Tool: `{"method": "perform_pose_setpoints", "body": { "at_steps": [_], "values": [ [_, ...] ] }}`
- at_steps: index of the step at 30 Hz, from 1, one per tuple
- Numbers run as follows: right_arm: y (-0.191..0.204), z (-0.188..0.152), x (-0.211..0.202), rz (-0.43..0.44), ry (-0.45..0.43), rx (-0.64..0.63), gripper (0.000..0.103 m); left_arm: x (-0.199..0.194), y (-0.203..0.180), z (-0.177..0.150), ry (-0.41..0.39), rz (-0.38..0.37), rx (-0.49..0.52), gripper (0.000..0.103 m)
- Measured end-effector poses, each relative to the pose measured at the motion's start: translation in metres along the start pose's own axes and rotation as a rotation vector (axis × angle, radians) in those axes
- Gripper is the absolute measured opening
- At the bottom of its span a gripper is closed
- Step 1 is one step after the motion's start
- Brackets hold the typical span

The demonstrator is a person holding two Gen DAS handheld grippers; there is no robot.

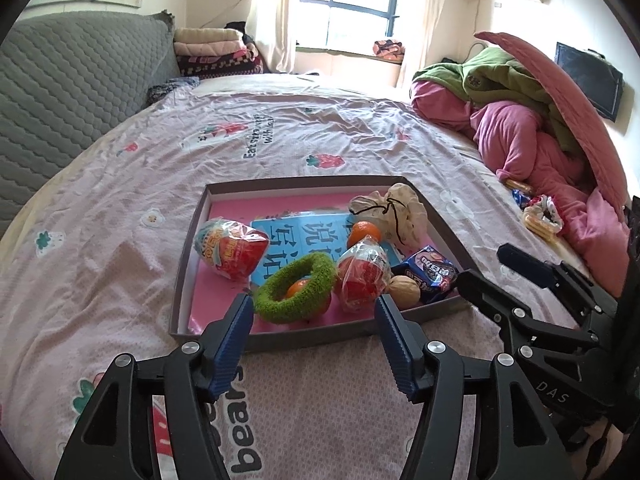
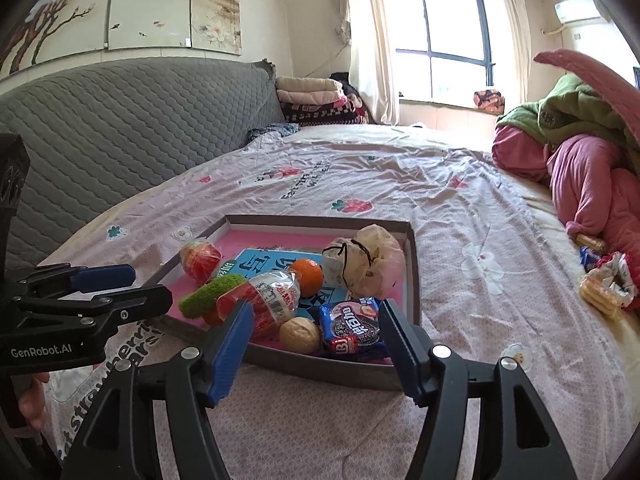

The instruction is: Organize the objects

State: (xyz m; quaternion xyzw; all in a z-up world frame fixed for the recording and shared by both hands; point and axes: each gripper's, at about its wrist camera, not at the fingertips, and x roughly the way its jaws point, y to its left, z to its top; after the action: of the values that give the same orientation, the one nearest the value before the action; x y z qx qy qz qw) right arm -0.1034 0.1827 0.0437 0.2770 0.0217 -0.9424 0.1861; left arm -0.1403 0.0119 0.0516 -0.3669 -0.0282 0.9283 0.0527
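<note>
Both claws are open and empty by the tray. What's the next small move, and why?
Probably swing the right claw toward the snack packs lying loose on the bed, outside the tray that holds the other items. The left claw faces only the tray.

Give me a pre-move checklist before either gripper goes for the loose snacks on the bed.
1. Left hand-held gripper open and empty: ok.
2. Right hand-held gripper open and empty: ok.
3. Box flat on the bed: ok.
4. Room left in the box: ok, bare pink floor at its far left.
5. Loose snacks beside the pink bedding within reach: cannot tell.
6. Walnut settled against the cookie pack: ok.
</note>
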Motion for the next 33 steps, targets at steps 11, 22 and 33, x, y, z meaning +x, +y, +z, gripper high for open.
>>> {"method": "perform_pose_setpoints", "body": {
  "at_steps": [11, 22, 33],
  "values": [
    [0.006, -0.002, -0.027, -0.035, -0.089, 0.004, 0.069, -0.025, 0.000, -0.009, -0.026, 0.022, 0.006, 0.067],
    [0.017, -0.008, -0.042, -0.048, -0.134, -0.032, 0.077, -0.041, 0.000, -0.012, -0.066, 0.046, 0.003, 0.070],
    [0.021, -0.018, -0.049, -0.094, -0.106, 0.000, 0.081, -0.040, 0.001, -0.032, -0.079, 0.080, 0.006, 0.077]
  ]
}}
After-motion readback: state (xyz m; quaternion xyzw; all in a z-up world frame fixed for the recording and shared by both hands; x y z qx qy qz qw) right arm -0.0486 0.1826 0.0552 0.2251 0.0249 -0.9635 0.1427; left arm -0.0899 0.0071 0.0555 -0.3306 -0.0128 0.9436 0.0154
